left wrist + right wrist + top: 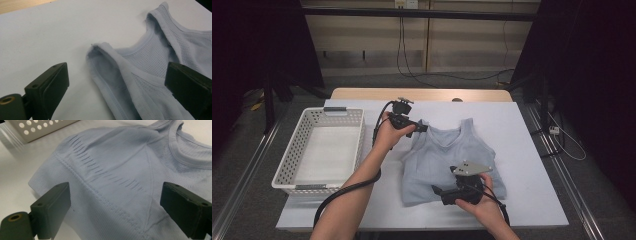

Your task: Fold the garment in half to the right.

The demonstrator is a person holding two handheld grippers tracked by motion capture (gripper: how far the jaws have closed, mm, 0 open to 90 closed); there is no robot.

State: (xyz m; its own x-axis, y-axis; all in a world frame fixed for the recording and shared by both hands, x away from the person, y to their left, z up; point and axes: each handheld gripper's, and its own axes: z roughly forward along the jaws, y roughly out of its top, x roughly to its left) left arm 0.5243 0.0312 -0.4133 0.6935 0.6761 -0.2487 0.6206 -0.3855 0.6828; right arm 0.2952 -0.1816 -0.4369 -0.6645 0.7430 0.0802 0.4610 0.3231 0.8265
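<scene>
A pale blue sleeveless top (447, 160) lies flat on the white table cover, neck and straps toward the far side. My left gripper (421, 128) hovers at the top's left shoulder strap (105, 57), jaws wide open on either side of it, nothing held. My right gripper (436, 191) sits low over the top's bottom hem (105, 202), also open, with the ribbed fabric between its jaws but not pinched.
A white perforated basket (287, 170) stands at the left of the table, its corner in the right gripper view (37, 130). Bare white table cover (532, 150) lies right of the top. Cables trail on the floor behind the table.
</scene>
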